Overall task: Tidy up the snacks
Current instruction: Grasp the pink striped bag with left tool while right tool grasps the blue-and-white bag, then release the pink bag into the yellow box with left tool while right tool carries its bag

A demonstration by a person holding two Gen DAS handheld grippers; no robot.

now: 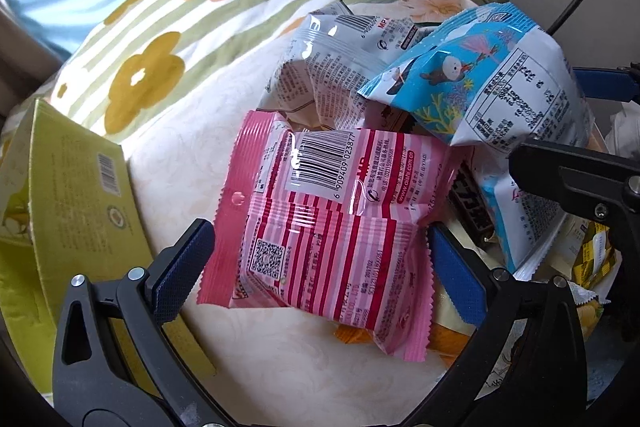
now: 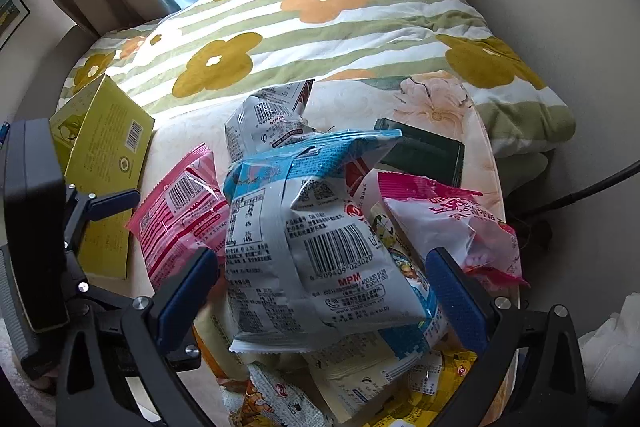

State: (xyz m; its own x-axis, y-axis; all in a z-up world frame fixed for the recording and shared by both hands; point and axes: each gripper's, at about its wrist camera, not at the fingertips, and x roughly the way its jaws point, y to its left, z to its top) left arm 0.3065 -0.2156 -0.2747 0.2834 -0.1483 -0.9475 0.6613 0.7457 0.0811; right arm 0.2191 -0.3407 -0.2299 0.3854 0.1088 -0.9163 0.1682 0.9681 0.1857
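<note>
A pile of snack bags lies on a cream bed surface. My left gripper is open, its jaws either side of a pink striped bag, which also shows in the right wrist view. My right gripper is open around a blue and white bag, seen in the left wrist view too. A grey-white bag lies behind. A white and magenta bag lies at the right. Several yellow and orange packets lie under the pile.
A yellow-green box lies at the left, also in the right wrist view. A dark green box sits behind the pile. A flowered striped quilt is bunched at the back. A wall and a black cable are at the right.
</note>
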